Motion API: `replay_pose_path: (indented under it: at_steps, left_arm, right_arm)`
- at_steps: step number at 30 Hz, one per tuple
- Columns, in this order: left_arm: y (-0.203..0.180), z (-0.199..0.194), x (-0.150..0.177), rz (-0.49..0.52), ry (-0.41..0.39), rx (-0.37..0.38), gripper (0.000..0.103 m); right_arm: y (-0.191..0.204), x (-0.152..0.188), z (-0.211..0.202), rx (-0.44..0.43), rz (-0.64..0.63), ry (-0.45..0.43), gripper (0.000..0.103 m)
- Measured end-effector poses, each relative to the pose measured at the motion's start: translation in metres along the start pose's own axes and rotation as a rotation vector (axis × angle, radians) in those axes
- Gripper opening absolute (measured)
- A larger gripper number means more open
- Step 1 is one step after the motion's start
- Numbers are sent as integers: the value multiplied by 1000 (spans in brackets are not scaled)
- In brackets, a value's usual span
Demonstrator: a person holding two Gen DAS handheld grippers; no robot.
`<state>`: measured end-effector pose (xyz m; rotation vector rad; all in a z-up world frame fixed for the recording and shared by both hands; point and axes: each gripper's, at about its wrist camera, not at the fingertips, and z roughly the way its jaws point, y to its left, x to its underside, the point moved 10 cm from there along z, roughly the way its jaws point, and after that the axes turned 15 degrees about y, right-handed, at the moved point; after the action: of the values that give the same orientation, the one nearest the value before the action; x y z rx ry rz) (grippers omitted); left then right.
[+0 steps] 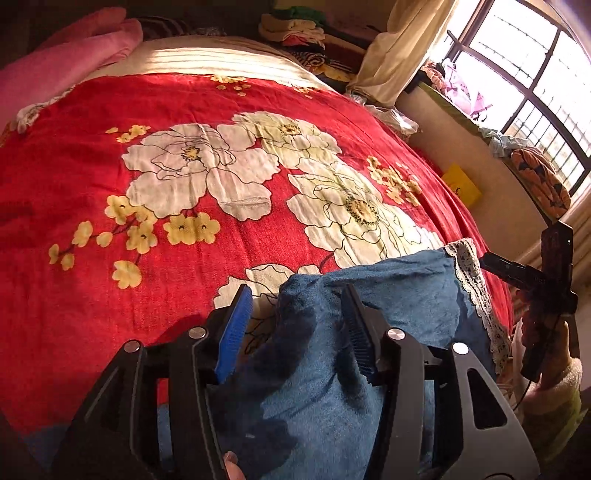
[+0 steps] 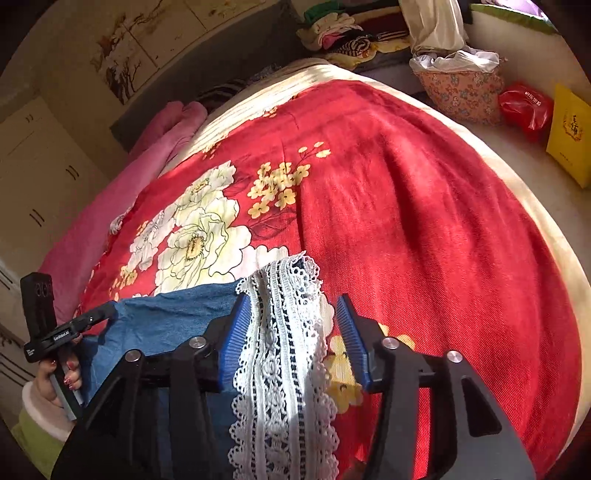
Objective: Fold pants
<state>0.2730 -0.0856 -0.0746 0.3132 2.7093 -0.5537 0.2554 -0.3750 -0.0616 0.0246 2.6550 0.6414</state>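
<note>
A sunlit bedroom held a bed covered by a red blanket printed with large white and yellow flowers (image 1: 184, 110), with a pink folded quilt (image 1: 66, 62) at its far side, a heap of folded clothes (image 2: 343, 33) beyond the head end and a barred window (image 1: 524, 74) to one side. The blue denim pants with a white lace hem trim (image 1: 388, 306) lay at the near edge of the bed, bunched rather than flat.

The left gripper (image 1: 299, 328) stood with its fingers partly apart, and a rumpled ridge of the blue cloth rose between them; the blue ribbed pads (image 1: 236, 332) did not seem to press on the fabric, so the cloth looked loose there. The right gripper (image 2: 295, 332) likewise had its fingers spread to a middling gap, and the white lace trim (image 2: 284, 350) hung down through that gap, brushing the left-hand pad but apparently not pinched. In the right wrist view the left gripper appeared beyond and to the left of the right fingers, held in a hand with painted nails (image 2: 62, 373) at the denim's other corner.

Judged from this, the fold was barely begun or between steps: the hem end was gathered near both sets of fingers, no neat crease or stacked layers showed, and most of the garment lay below the fingers, out of sight. The pants probably needed to be gripped again, laid out across the blanket ahead of the fingers, smoothed and doubled over.
</note>
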Motion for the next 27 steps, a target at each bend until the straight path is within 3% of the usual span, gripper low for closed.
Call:
replay_pose_path:
  at_steps: [6,12,20,26,27]
  left_arm:
    - [8,-57,39,-48,-88,-18,75]
    - [44,-106,102,-182,-143,-36,88]
    - [102,-145,175,-355,-152,-66,93]
    - [108,-119,184,-442,-118,38,93]
    - [107,-112,183,-455,-106,44,93]
  right_arm:
    - [3,49,-45,26,0,-43,64]
    - [-10,108,-51,32,102,-33,72]
    - [-9,139,-26,-78,217,-6,73]
    - [3,139,-18,-132,243,2,65]
    - [4,139,-17,-126,240,4,59]
